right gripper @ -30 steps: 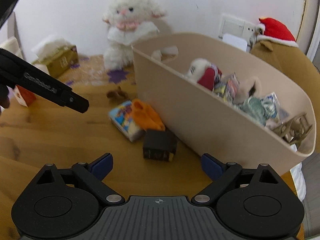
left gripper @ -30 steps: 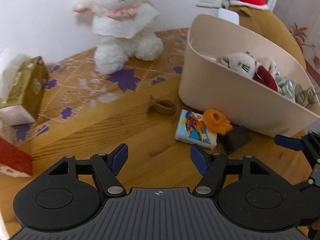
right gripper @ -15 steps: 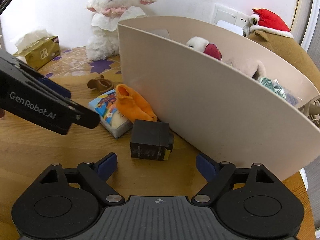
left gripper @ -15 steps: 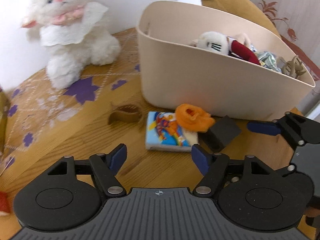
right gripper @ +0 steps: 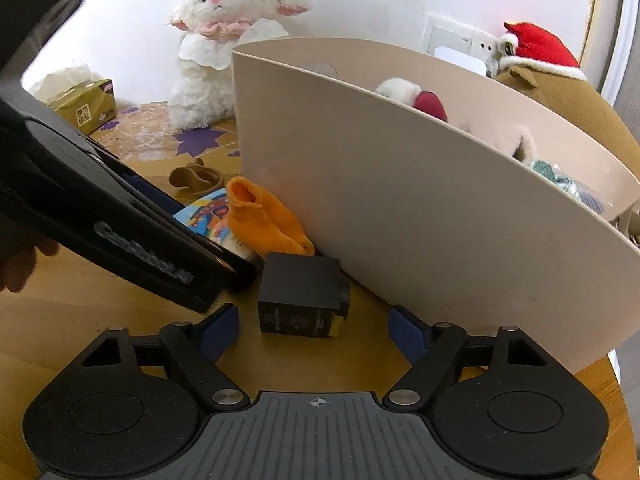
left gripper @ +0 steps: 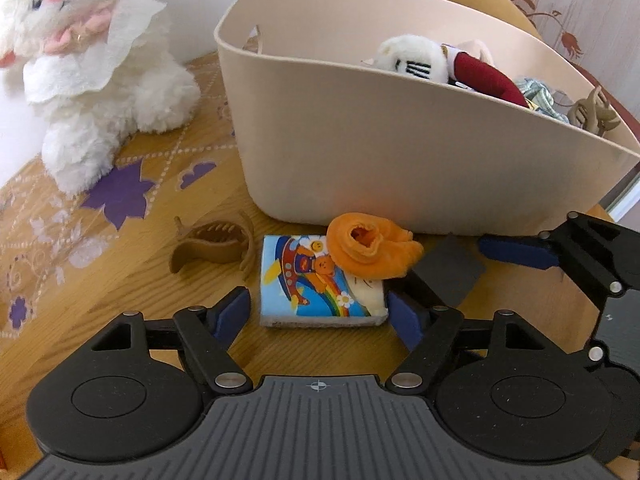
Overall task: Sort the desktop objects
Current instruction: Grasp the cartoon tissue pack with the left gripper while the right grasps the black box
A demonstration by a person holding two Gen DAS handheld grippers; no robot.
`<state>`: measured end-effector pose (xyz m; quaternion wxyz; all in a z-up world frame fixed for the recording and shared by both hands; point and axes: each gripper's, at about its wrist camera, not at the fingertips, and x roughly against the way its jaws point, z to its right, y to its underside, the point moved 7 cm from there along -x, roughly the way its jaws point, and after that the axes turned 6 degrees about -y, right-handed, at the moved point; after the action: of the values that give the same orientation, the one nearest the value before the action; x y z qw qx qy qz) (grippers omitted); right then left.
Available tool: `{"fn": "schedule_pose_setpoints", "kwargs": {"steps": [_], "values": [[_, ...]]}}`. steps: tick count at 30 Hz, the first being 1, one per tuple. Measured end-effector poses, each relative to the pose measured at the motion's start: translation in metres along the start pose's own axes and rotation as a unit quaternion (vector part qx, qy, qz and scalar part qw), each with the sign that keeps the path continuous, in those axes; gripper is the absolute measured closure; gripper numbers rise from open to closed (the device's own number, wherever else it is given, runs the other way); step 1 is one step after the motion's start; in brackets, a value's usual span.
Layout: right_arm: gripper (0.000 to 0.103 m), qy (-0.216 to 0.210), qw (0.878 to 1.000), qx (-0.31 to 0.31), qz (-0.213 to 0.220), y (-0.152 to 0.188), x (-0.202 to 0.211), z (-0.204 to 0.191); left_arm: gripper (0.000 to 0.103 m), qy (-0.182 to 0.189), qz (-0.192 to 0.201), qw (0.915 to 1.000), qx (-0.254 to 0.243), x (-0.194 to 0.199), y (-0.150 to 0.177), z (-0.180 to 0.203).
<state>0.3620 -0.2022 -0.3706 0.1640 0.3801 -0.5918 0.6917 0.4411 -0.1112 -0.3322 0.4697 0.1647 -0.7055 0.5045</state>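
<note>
Both claws have dropped in low over the little pile of stuff left in front of the beige bin, way closer than a second ago when they were hanging back over the bench.

The left claw swung round from facing the fluffy white lamb and now sits right at the picture tissue pack. Its blue pads flank the near end of the pack, spread wide, not pressing on it, so nothing is grabbed yet. The orange sock is draped over the pack's far corner, and the brown hair clip lies just to the left of it.

The right claw is lined up on the small black box, which sits right against the bin wall. Those jaws are narrowing as I watch, with the near end of the box between them, but there's still a gap on each side, so it's empty-handed too. The left claw's arm crosses just beside the box on its left.

My read: two pickups are being set up at once, pack on the left, box on the right, both headed for the bin that already holds a plush toy and other bits. The sock may ride along with the pack or slide off.
</note>
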Motion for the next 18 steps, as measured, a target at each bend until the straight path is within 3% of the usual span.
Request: {"fn": "schedule_pose_setpoints", "kwargs": {"steps": [2, 4, 6, 18], "values": [[0.035, -0.005, 1.0, 0.0, 0.006, -0.001, 0.0, -0.002, 0.038, 0.005, 0.007, 0.9999, -0.011, 0.0, 0.0, 0.002], [0.052, -0.008, 1.0, -0.002, 0.011, -0.002, 0.0, -0.003, 0.038, 0.009, 0.008, 0.9998, -0.018, 0.001, 0.001, 0.002], [0.06, -0.008, 1.0, 0.0, 0.013, -0.003, 0.0, -0.004, 0.039, 0.014, 0.007, 0.9997, -0.018, 0.002, 0.002, 0.001], [0.061, -0.021, 1.0, 0.008, 0.003, -0.002, 0.011, -0.006, 0.039, -0.005, 0.014, 0.9999, -0.008, 0.025, 0.01, -0.017]]}}
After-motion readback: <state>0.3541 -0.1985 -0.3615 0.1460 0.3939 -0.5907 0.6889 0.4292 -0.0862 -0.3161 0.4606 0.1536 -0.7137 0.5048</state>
